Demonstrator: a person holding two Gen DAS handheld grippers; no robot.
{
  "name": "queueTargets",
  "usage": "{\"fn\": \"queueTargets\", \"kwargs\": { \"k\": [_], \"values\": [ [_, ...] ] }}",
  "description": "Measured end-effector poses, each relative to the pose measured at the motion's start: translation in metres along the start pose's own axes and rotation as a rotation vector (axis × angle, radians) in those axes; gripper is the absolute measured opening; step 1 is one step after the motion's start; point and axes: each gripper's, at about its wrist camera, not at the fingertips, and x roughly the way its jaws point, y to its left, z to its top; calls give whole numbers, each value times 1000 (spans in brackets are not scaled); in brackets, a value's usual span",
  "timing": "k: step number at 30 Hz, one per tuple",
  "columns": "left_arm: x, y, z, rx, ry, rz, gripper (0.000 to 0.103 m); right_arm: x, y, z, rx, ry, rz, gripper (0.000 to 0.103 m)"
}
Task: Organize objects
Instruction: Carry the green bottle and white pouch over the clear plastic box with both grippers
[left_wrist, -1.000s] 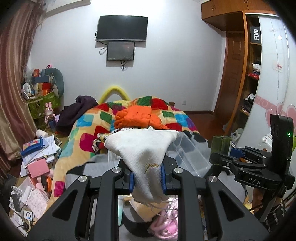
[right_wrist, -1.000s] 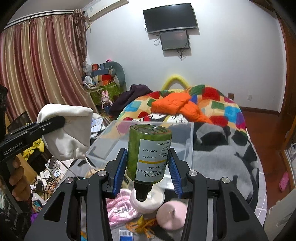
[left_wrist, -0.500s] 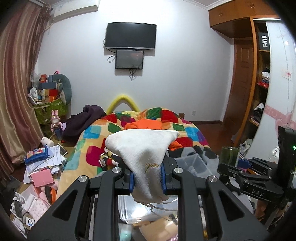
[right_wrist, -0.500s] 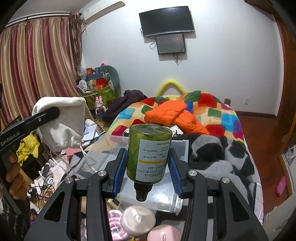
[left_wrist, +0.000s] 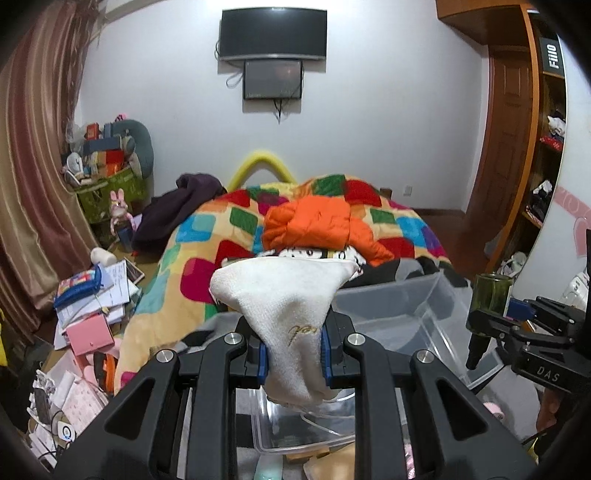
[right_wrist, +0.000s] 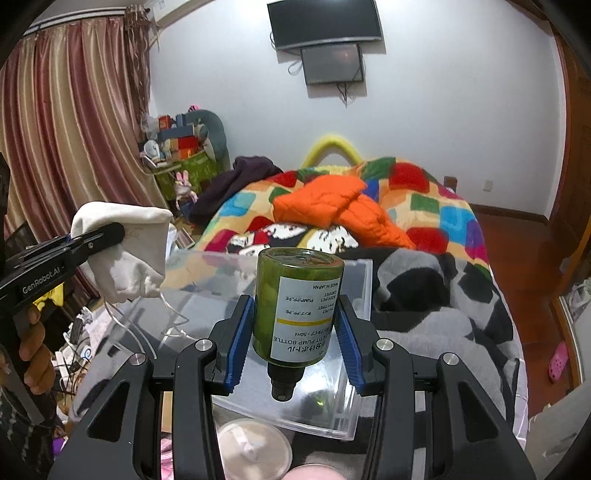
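Both loads have travelled forward until the clear plastic bin (right_wrist: 295, 402) lies right beneath them. The green pump bottle (right_wrist: 299, 306), upside down with its nozzle pointing down, is clamped at the label by the right gripper (right_wrist: 295, 339); it looks rigid, light and smooth, so mid-body is the safest hold. Over the bin's near edge the left gripper (left_wrist: 293, 354) is pinched tight on the neck of a soft, limp white cloth pouch (left_wrist: 284, 295), cord dangling.

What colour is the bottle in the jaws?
Green, with a white label; the bottle shows best in the right wrist view.
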Motion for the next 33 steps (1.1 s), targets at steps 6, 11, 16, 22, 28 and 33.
{"fn": "queueTargets", "kwargs": {
  "k": [6,11,16,22,28,33],
  "values": [
    [14,-2,-10,14,46,-11,21,14,-3,-6,-16,45,-17,40],
    [23,-8,-21,32,89,-28,21,21,-3,-13,-36,77,-26,40],
    [34,-13,-31,48,146,-56,21,28,-1,-18,-52,102,-17,40],
    [45,-21,-37,72,198,-74,21,38,7,-21,-83,136,-17,40],
    [53,-26,-40,93,229,-87,21,51,11,-25,-112,179,-21,40],
    [62,-29,-42,91,271,-110,21,61,14,-27,-137,209,-23,40]
  ]
}}
